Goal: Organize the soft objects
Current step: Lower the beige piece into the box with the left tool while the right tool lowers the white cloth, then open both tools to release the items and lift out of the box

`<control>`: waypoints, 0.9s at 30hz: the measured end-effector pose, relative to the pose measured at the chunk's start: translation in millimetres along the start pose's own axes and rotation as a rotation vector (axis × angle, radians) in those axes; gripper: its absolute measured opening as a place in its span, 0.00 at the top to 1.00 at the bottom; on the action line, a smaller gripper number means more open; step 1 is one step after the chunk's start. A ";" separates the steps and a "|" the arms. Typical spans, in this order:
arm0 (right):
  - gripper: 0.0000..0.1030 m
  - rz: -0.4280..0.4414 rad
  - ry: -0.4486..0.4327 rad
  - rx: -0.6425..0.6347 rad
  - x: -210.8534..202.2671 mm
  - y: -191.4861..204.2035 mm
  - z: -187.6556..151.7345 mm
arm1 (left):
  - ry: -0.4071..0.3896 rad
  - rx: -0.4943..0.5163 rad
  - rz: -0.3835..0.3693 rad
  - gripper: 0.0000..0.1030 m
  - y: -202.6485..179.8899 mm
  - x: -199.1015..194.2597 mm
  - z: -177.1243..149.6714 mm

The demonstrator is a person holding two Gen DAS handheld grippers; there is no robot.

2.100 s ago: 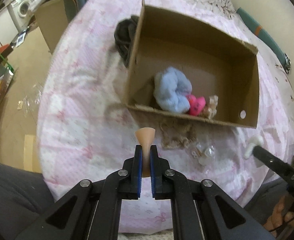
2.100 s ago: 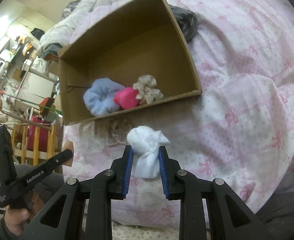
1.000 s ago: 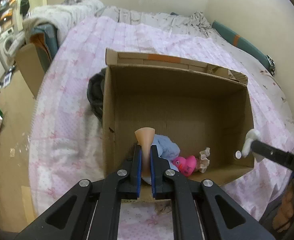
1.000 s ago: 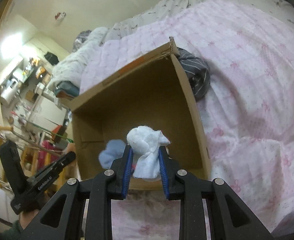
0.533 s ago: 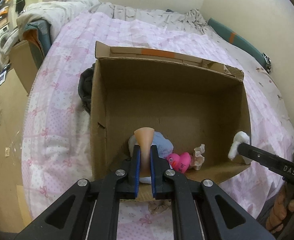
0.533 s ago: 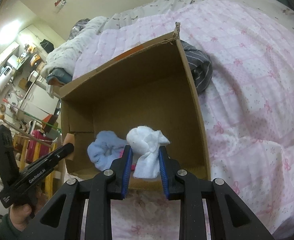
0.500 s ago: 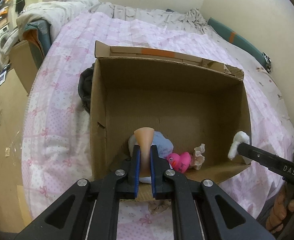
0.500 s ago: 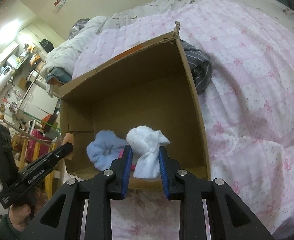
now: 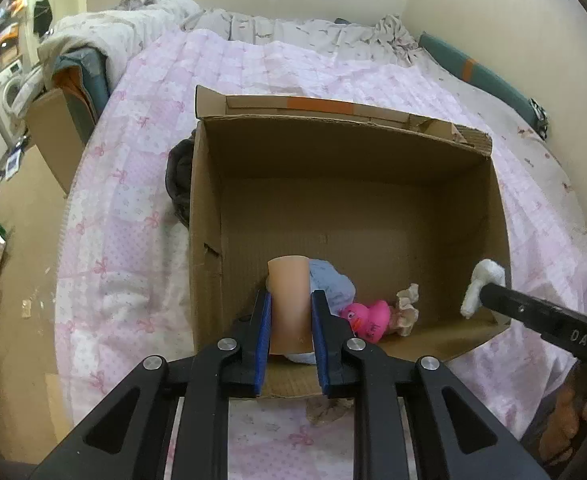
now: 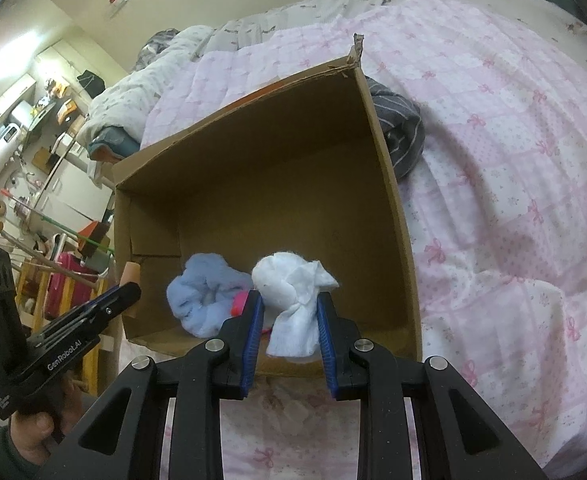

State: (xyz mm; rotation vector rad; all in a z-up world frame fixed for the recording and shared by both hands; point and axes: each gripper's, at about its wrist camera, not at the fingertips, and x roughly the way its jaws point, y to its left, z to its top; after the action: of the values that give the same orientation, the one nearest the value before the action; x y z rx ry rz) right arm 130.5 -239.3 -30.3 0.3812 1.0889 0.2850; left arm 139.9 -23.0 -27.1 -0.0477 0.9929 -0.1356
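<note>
An open cardboard box point(image 9: 405, 148) point(image 10: 389, 184) lies on a pink bedspread. Inside it sit a light blue plush point(image 9: 331, 286) point(image 10: 201, 292), a pink rubber duck point(image 9: 367, 316) and a beige scrunchie point(image 9: 407, 308). My left gripper point(image 9: 291, 304) holds a soft tan cylinder point(image 9: 289, 304) over the box's near left corner; its jaws stand wider than before, and the cylinder still sits between them. My right gripper point(image 10: 287, 304) is shut on a white cloth bundle point(image 10: 293, 300) over the box's near right side. The bundle also shows in the left wrist view point(image 9: 481, 284).
A dark striped garment point(image 10: 399, 136) point(image 9: 177, 180) lies against the box's outer side. A beige crumpled item point(image 9: 329, 410) lies on the bedspread point(image 10: 513, 168) before the box. A second cardboard box point(image 9: 57, 128) stands beside the bed. Bedding is piled at the far end.
Both grippers moved up and forward from the bedspread to over the box. The left jaws have widened around the tan cylinder since half a second ago. The right grip is unchanged.
</note>
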 end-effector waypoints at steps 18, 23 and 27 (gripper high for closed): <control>0.32 0.016 -0.041 0.034 -7.7 -4.7 2.3 | -0.072 0.033 0.025 0.35 -5.5 -12.4 0.5; 0.29 0.016 -0.041 0.063 -7.2 -9.0 3.7 | -0.067 0.038 0.030 0.34 -5.5 -12.7 1.5; 0.29 0.017 -0.040 0.060 -7.2 -7.4 4.0 | -0.073 0.040 0.040 0.34 -4.2 -14.7 0.5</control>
State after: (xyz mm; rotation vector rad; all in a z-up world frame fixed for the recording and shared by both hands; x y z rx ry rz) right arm 131.3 -249.6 -26.2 0.4478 1.0568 0.2588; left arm 132.0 -25.1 -14.2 0.0034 0.9173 -0.1165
